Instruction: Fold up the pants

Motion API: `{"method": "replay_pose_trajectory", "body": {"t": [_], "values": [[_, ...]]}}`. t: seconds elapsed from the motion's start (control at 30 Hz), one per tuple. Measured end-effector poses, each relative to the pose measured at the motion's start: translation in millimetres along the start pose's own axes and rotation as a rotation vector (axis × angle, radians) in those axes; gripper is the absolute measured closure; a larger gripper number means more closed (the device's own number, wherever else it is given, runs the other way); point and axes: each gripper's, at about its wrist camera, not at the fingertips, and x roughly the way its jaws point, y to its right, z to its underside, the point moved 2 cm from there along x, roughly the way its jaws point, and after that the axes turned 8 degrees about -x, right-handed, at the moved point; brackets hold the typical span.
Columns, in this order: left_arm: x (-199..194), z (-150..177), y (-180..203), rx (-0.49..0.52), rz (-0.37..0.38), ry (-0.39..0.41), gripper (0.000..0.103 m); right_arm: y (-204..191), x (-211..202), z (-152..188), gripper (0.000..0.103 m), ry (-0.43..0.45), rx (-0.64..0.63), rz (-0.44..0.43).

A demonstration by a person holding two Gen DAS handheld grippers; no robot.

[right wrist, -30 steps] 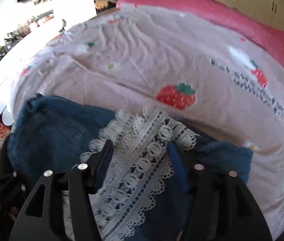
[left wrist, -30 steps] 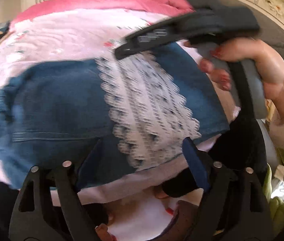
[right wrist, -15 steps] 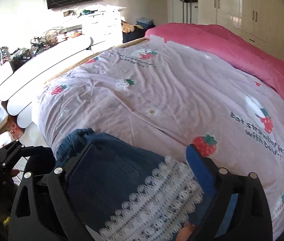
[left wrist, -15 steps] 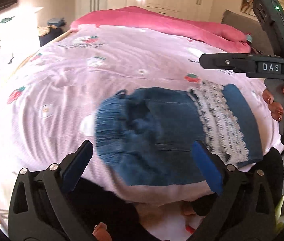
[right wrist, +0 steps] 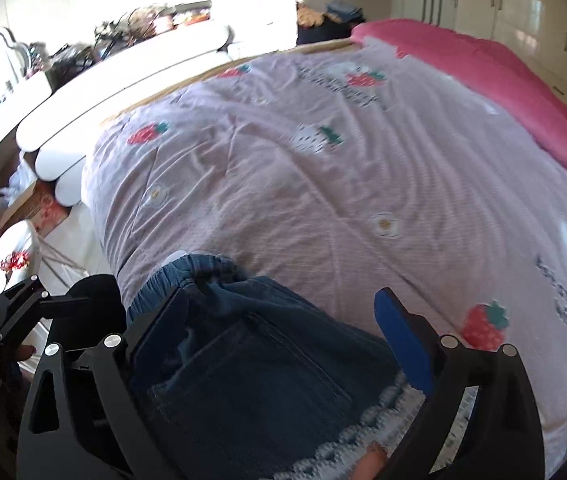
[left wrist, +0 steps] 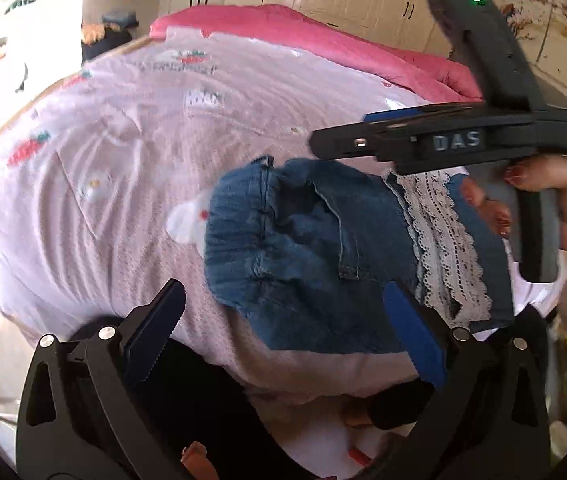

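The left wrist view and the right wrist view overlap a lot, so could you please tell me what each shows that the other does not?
Only the left wrist view shows the right gripper from outside, side-on, with the hand holding it, and the full lace band across the pants.

Only the right wrist view shows the white curved bed edge and the cluttered shelf behind it.

Both show the folded denim pants lying on the strawberry-print sheet, the pink quilt beyond, and open jaws holding nothing; both grippers have just been opening.
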Motion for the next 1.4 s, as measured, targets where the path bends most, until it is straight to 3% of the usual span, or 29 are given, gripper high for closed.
{"method": "replay_pose_trajectory", "body": {"t": [0.27, 0.3, 0.33, 0.37, 0.57, 0.8, 0.93, 1.0, 1.07, 1.1, 1.4], "values": [[22, 17, -3, -0.096, 0.096, -0.107, 0.010, -11, 40, -7, 0.012, -0.085, -0.038, -0.124], [24, 18, -3, -0.104, 0.098, -0.110, 0.010, -13, 45, -7, 0.018, -0.102, -0.046, -0.139], [25, 19, -4, -0.121, 0.107, -0.113, 0.010, -15, 53, -6, 0.042, -0.132, -0.046, -0.173], [26, 19, -5, -0.128, 0.109, -0.113, 0.010, -17, 58, -4, 0.059, -0.149, -0.038, -0.196], [34, 15, -21, -0.209, 0.112, -0.117, 0.010, -4, 35, 6, 0.082, -0.053, 0.036, -0.282], [39, 3, -31, -0.233, 0.204, -0.087, 0.011, 15, -17, 17, 0.083, 0.087, 0.084, -0.355], [44, -9, -21, -0.258, 0.373, -0.097, 0.041, 28, -40, 23, 0.083, 0.147, 0.100, -0.360], [47, -15, -10, -0.241, 0.417, -0.098, 0.049, 34, -49, 27, 0.083, 0.168, 0.100, -0.349], [47, -20, 2, -0.222, 0.459, -0.098, 0.066, 43, -62, 35, 0.083, 0.200, 0.106, -0.331], [46, -22, 13, -0.201, 0.474, -0.097, 0.067, 47, -66, 38, 0.083, 0.212, 0.109, -0.322], [50, -39, 88, -0.009, 0.428, -0.089, 0.070, 89, -103, 85, 0.083, 0.270, 0.169, -0.234]]}}
